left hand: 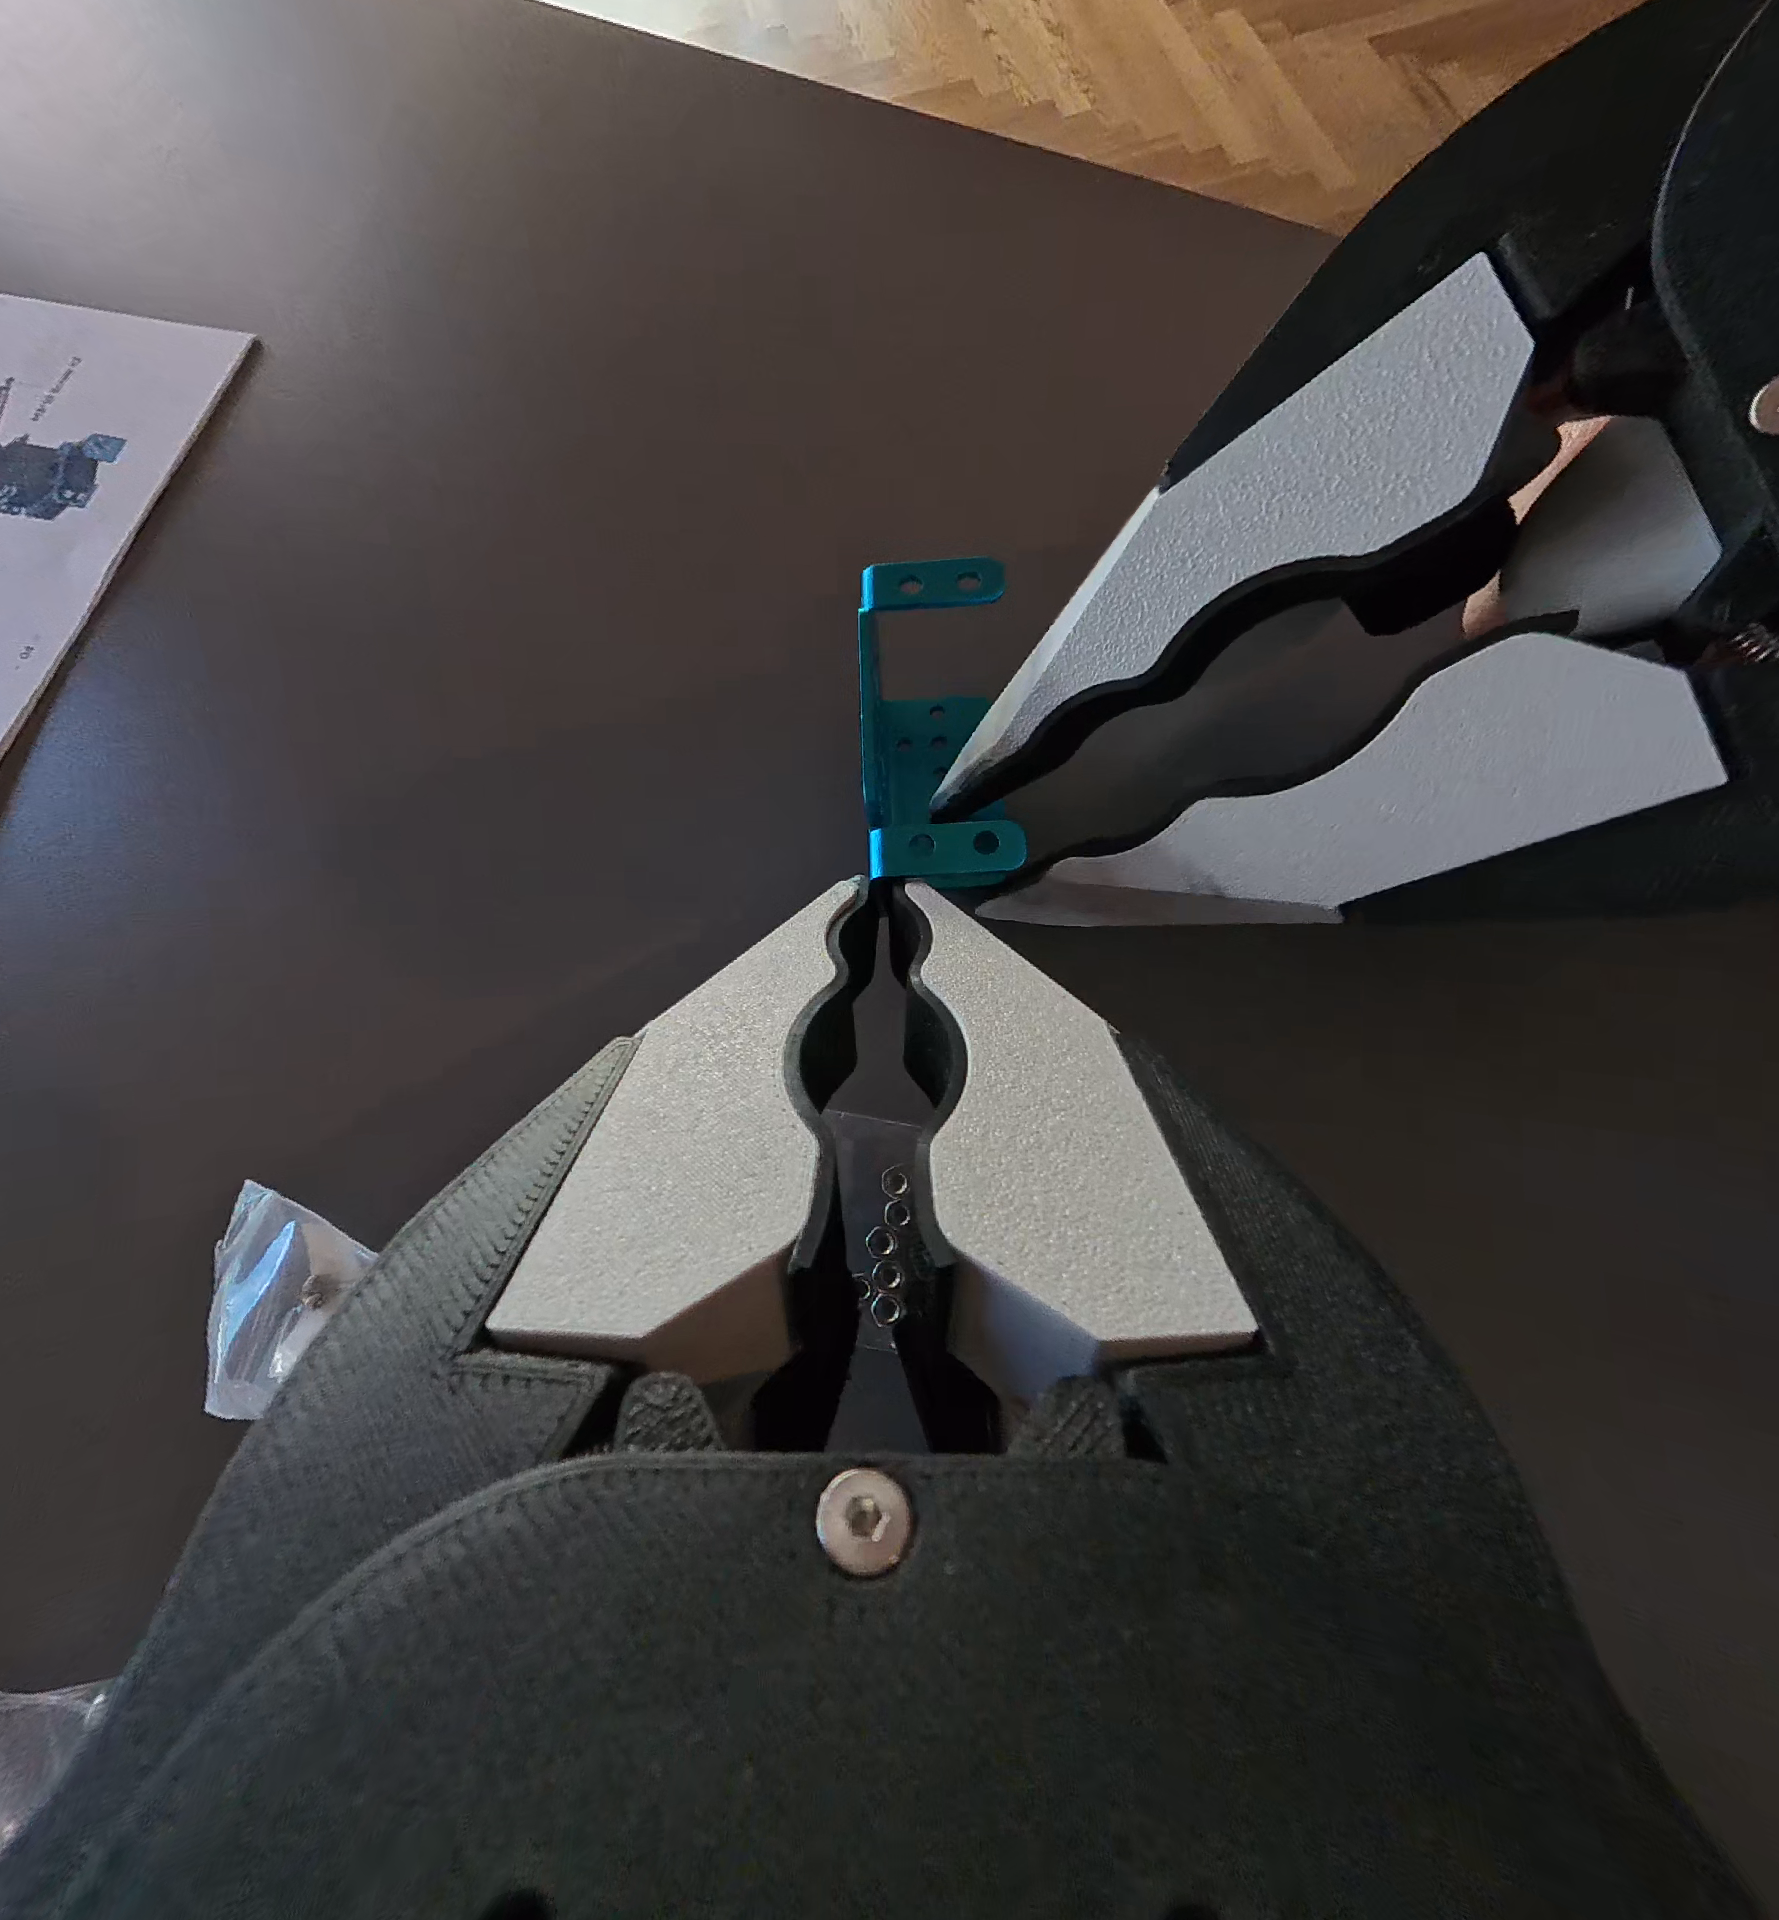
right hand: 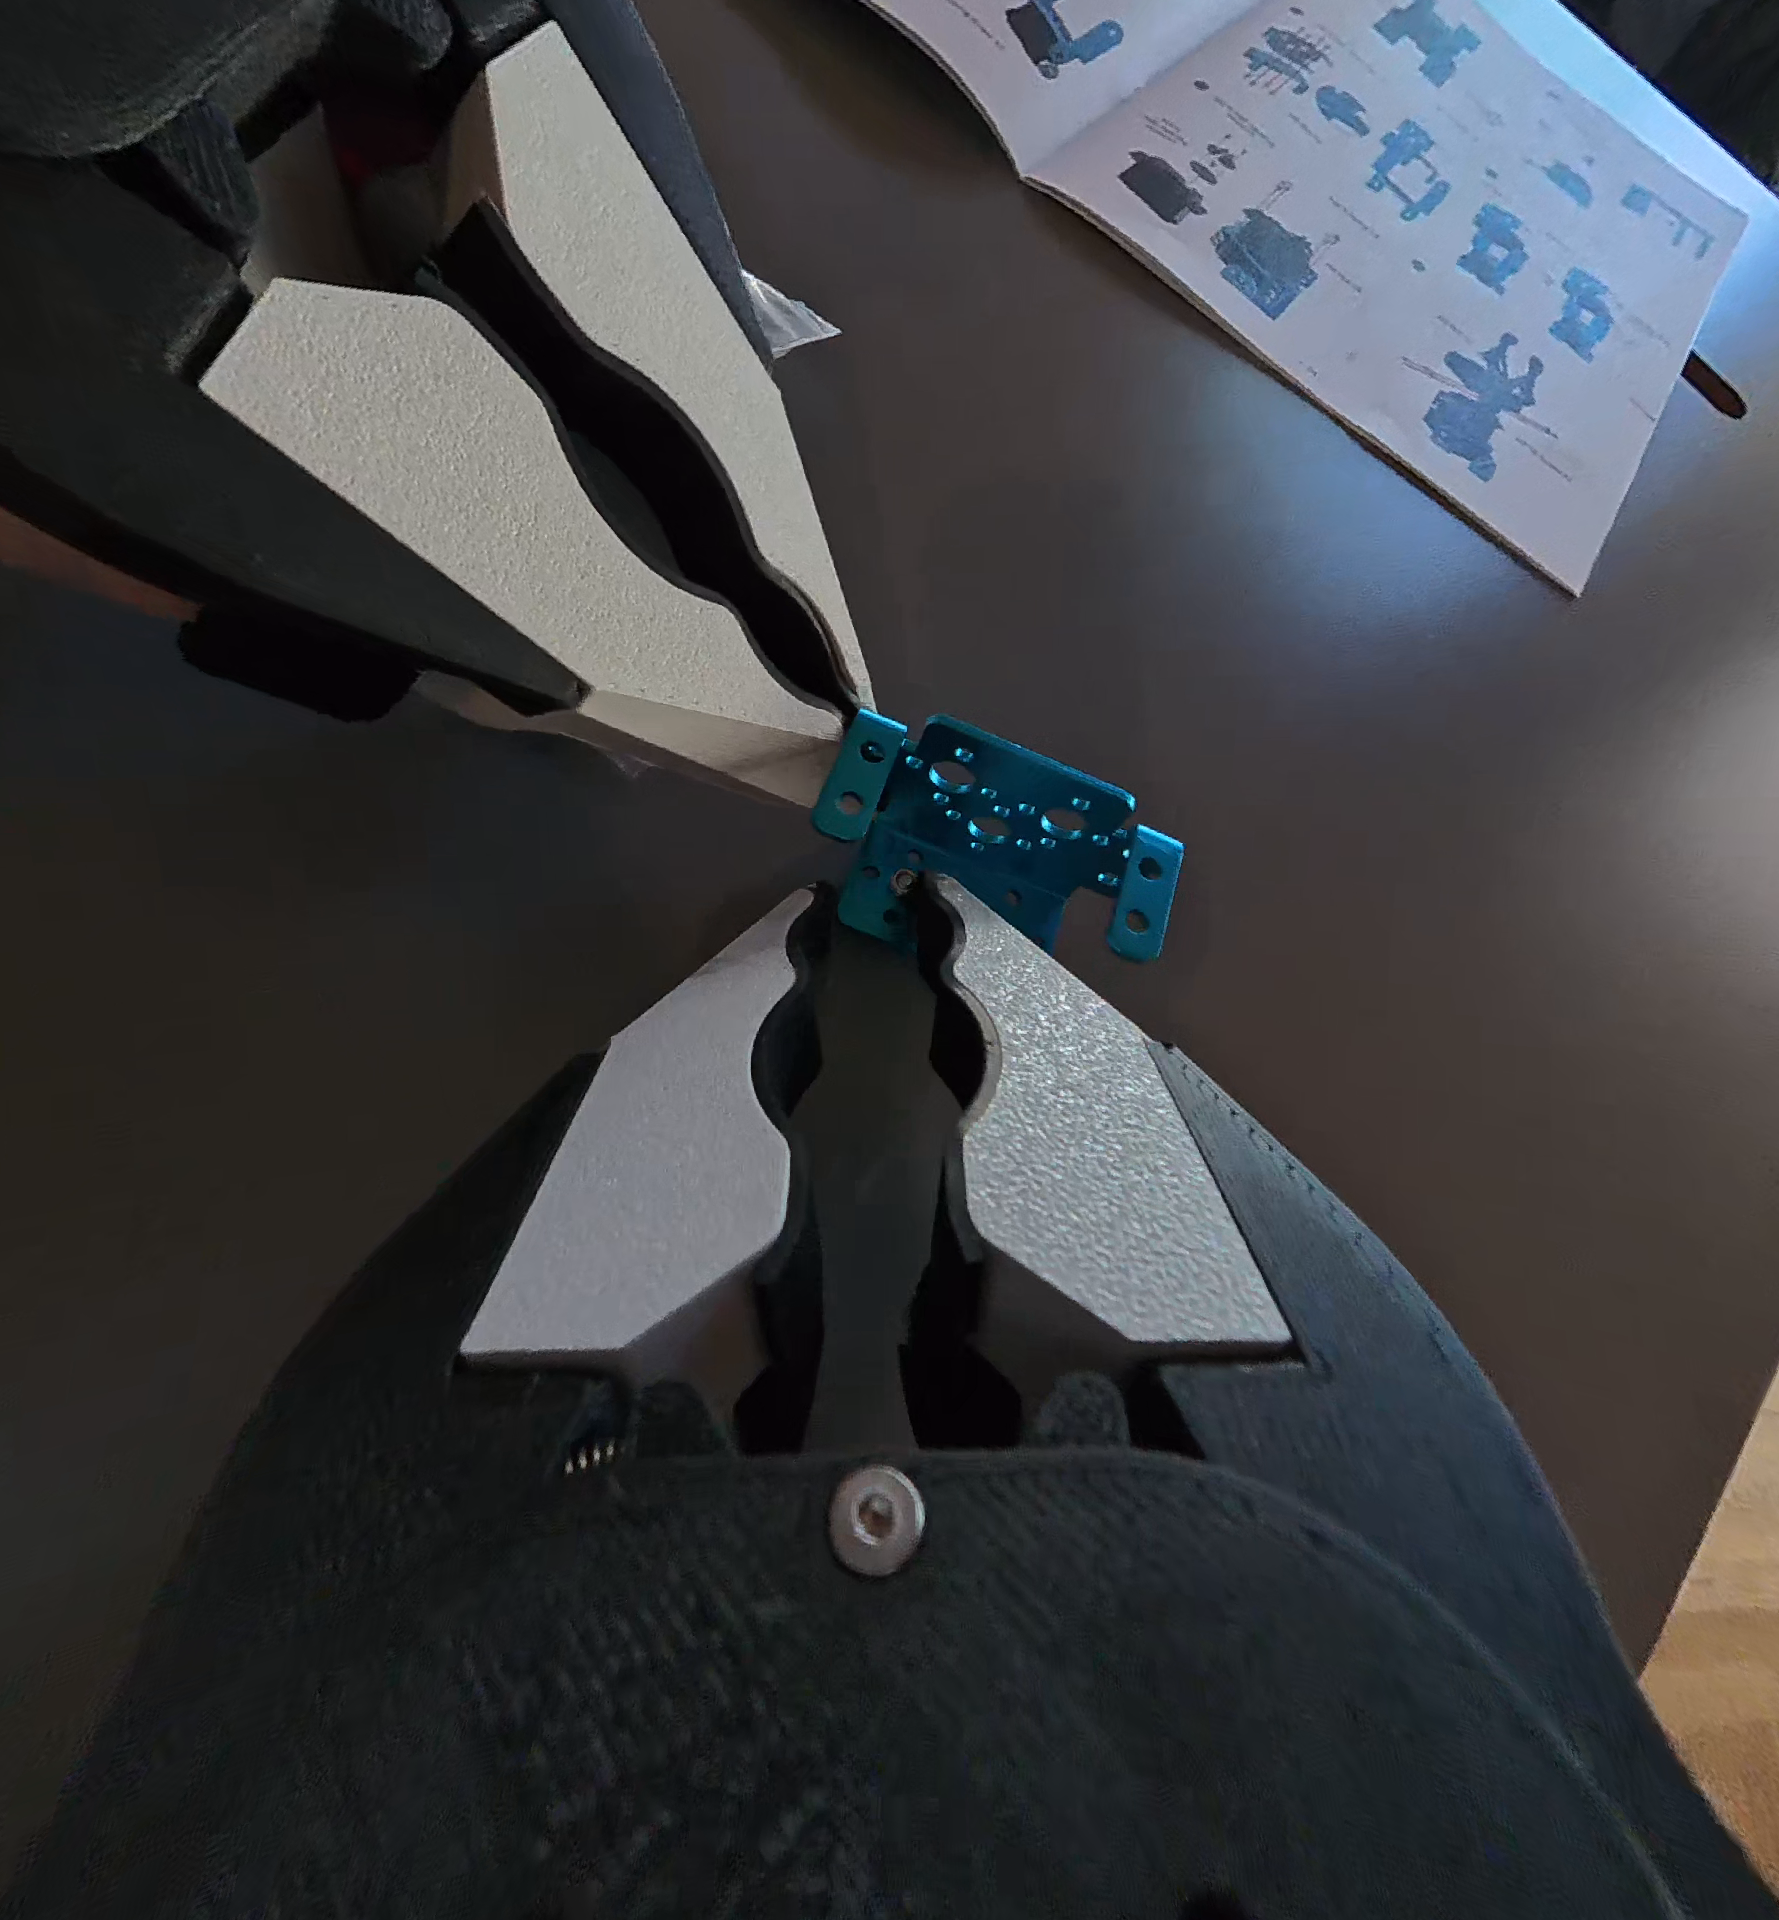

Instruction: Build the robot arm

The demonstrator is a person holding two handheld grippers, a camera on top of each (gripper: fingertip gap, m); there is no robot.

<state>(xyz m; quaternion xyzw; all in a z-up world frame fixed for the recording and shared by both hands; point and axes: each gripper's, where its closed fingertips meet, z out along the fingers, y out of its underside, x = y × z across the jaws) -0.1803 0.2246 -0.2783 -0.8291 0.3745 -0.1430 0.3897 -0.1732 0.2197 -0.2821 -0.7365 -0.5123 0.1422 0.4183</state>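
A blue metal bracket (left hand: pixel 916 727) with many holes is held above the dark table (left hand: pixel 552 416) between both grippers. My left gripper (left hand: pixel 880 891) is shut on the edge of one end tab. In the right wrist view it reaches in from the upper left (right hand: pixel 849 719). My right gripper (right hand: pixel 877 902) is shut on the bracket's (right hand: pixel 1010 821) lower plate, and a small silver piece (right hand: pixel 903 881) sits at a hole by its fingertip. In the left wrist view the right gripper (left hand: pixel 973 831) comes in from the right, its upper finger inside the bracket.
An open instruction booklet (right hand: pixel 1384 260) lies on the table, at far left in the left wrist view (left hand: pixel 54 540). Clear plastic bags (left hand: pixel 261 1299) lie near the left gripper. A clear strip with small nuts (left hand: pixel 890 1247) lies under it. The table edge meets wooden floor (right hand: pixel 1778 1558). My two grippers' fingertips are within a few centimetres of each other.
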